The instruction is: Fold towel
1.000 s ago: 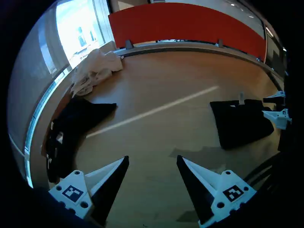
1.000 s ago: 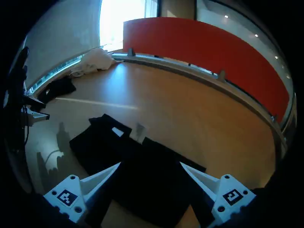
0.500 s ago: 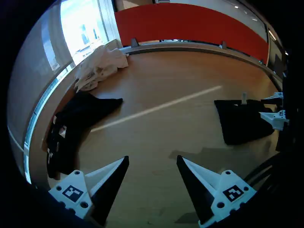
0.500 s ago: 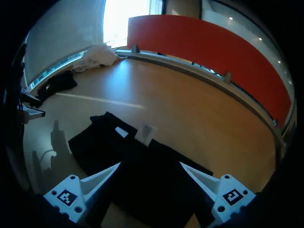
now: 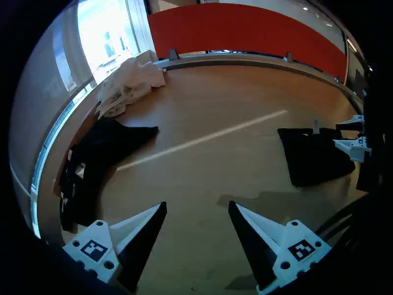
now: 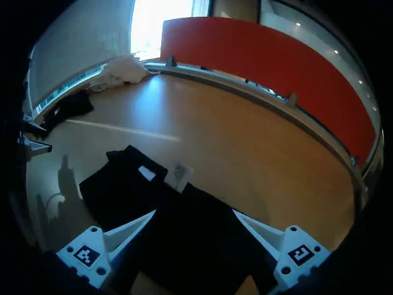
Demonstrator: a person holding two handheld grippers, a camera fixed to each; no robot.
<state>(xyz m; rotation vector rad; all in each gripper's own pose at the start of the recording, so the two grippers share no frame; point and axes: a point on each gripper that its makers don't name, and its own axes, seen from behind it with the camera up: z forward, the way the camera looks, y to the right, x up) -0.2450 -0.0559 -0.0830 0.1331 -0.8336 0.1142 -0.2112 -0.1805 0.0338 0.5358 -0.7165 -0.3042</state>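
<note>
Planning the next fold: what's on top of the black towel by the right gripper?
A white tag lies on the black towel, with a smaller white patch beside it. The wooden table shows around the towel; whatever is under the cloth is covered.

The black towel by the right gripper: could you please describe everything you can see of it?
The black towel looks like soft, matte dark cloth. It lies flat on the wooden table in overlapping layers with uneven edges, so it is partly folded or rumpled. A white tag shows at its far edge, with a smaller white label beside it. The open right gripper is over its near part; whether the fingers touch the cloth I cannot tell.
</note>
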